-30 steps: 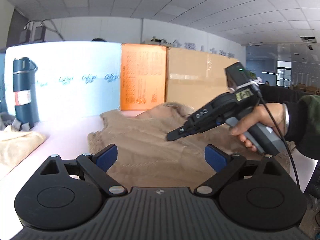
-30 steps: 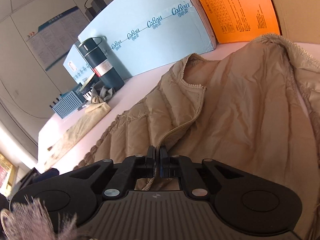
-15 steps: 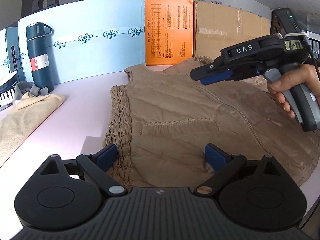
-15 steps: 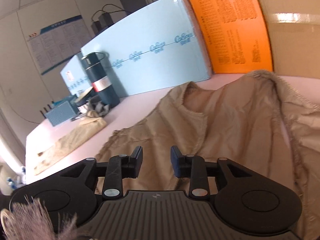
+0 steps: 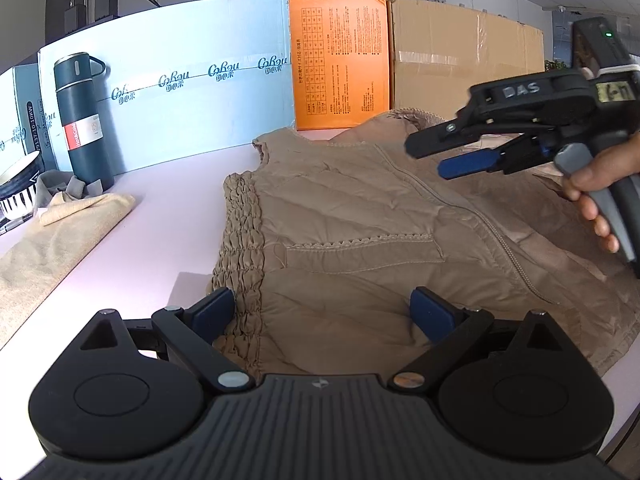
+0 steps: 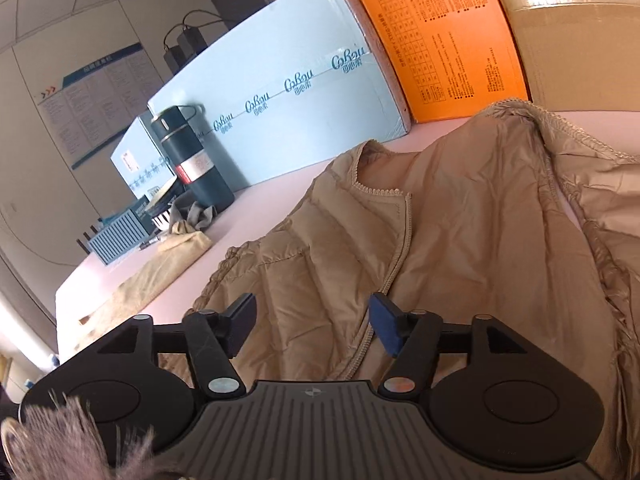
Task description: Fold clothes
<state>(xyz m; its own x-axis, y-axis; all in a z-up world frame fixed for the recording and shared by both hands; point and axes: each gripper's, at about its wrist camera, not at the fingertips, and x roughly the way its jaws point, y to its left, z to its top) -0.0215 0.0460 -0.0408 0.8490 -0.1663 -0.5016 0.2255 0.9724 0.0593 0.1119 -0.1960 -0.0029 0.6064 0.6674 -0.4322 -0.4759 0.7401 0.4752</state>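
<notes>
Pink table (image 5: 168, 184) is carrying the vest (image 5: 360, 240), now flat; right gripper (image 6: 312, 322), freshly unclamped, and left gripper (image 5: 324, 312) are hovering spread, folding pending at 6 o'clock.

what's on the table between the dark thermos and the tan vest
In the left wrist view, only bare pink table separates the thermos from the vest; the beige cloth lies nearer the camera.

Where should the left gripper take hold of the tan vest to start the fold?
Probably the shirred side edge of the tan vest, approached from the table's bare side. That ruched strip forms a thick ridge at the garment's border, and the open left gripper already straddles its near end, so closing there should catch it.
</notes>
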